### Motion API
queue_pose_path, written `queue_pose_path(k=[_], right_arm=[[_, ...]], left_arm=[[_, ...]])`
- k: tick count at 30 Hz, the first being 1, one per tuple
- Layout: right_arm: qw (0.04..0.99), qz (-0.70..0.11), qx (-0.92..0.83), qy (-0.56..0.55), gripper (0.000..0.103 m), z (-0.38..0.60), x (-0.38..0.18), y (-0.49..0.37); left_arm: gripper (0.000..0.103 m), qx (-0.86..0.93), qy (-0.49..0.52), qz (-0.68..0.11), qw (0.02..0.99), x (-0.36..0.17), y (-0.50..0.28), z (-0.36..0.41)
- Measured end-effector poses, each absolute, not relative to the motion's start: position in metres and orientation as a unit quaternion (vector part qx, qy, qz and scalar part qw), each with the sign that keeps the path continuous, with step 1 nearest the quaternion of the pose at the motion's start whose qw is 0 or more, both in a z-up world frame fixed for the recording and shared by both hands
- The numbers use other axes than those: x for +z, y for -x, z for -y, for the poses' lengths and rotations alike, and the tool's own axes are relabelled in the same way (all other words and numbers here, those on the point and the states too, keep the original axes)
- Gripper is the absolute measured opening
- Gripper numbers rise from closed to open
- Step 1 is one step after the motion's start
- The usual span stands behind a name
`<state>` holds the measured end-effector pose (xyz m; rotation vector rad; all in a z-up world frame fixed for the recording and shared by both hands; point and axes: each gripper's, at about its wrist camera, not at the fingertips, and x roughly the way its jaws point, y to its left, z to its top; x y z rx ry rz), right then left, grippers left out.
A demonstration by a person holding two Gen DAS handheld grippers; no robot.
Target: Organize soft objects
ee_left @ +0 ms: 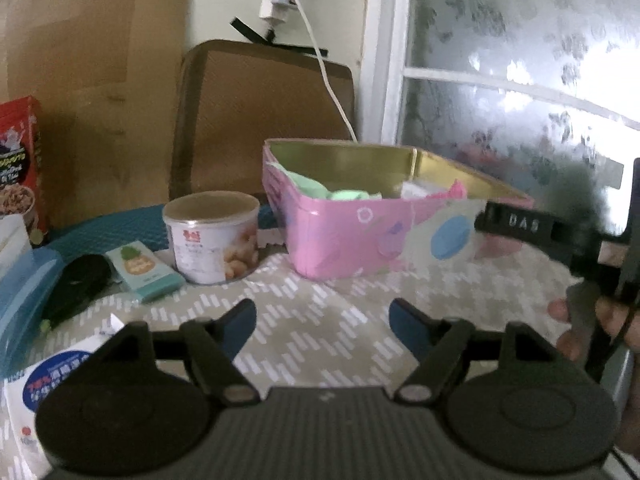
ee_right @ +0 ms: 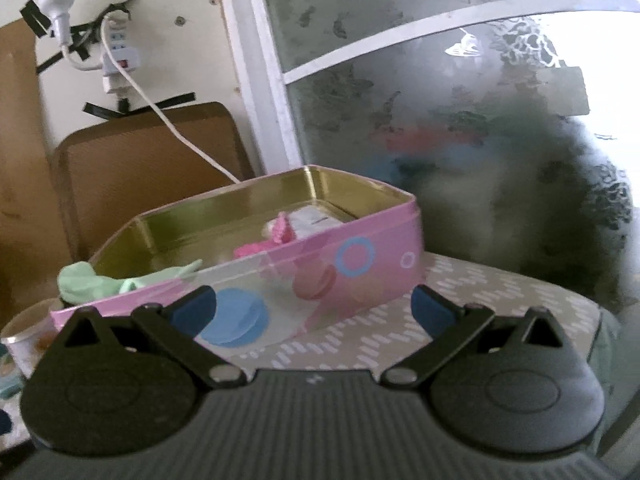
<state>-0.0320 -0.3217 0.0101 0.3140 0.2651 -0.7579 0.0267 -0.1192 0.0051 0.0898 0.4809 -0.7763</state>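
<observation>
A pink tin box (ee_left: 352, 236) with a gold inside stands open on the patterned tablecloth; it also shows in the right wrist view (ee_right: 360, 264). Inside it lie a mint green soft cloth (ee_left: 344, 194) (ee_right: 92, 280), a pink soft item (ee_right: 276, 236) (ee_left: 456, 191) and a white item (ee_right: 312, 218). My left gripper (ee_left: 322, 322) is open and empty, in front of the box. My right gripper (ee_right: 312, 308) is open and empty, close to the box's front wall. The right gripper's body also shows in the left wrist view (ee_left: 560, 236).
A can of nuts (ee_left: 212, 236) stands left of the box, with a small teal pineapple pack (ee_left: 146, 270), a black object (ee_left: 76, 284) and a blue lid (ee_left: 24, 292). A red carton (ee_left: 20, 160), a brown board (ee_left: 264, 120), a white cable (ee_left: 328, 72) and a frosted window (ee_left: 520, 60) stand behind.
</observation>
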Motion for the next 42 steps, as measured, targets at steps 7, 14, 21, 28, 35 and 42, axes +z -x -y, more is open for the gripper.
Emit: queue_pose_path(k=[7, 14, 21, 28, 35, 42], right_arm=[[0.902, -0.113, -0.395, -0.133, 0.103, 0.325, 0.025, 0.020], [0.899, -0.106, -0.412, -0.105, 0.103, 0.333, 0.023, 0.004], [0.899, -0.095, -0.412, -0.112, 0.102, 0.334, 0.013, 0.005], [0.901, -0.095, -0.407, -0.115, 0.102, 0.337, 0.015, 0.003], [0.901, -0.095, -0.408, -0.114, 0.102, 0.336, 0.015, 0.004], [0.900, -0.096, -0.410, -0.113, 0.102, 0.333, 0.017, 0.006]], left_arm=[[0.079, -0.374, -0.022, -0.257, 0.891, 0.005, -0.039, 0.115], [0.083, -0.372, -0.024, -0.273, 0.887, 0.003, -0.042, 0.117], [0.090, -0.377, -0.046, -0.256, 0.889, 0.004, -0.034, 0.121], [0.091, -0.377, -0.045, -0.262, 0.887, 0.003, -0.036, 0.121], [0.092, -0.381, -0.048, -0.257, 0.887, 0.004, -0.035, 0.121], [0.099, -0.385, -0.045, -0.256, 0.886, 0.003, -0.035, 0.121]])
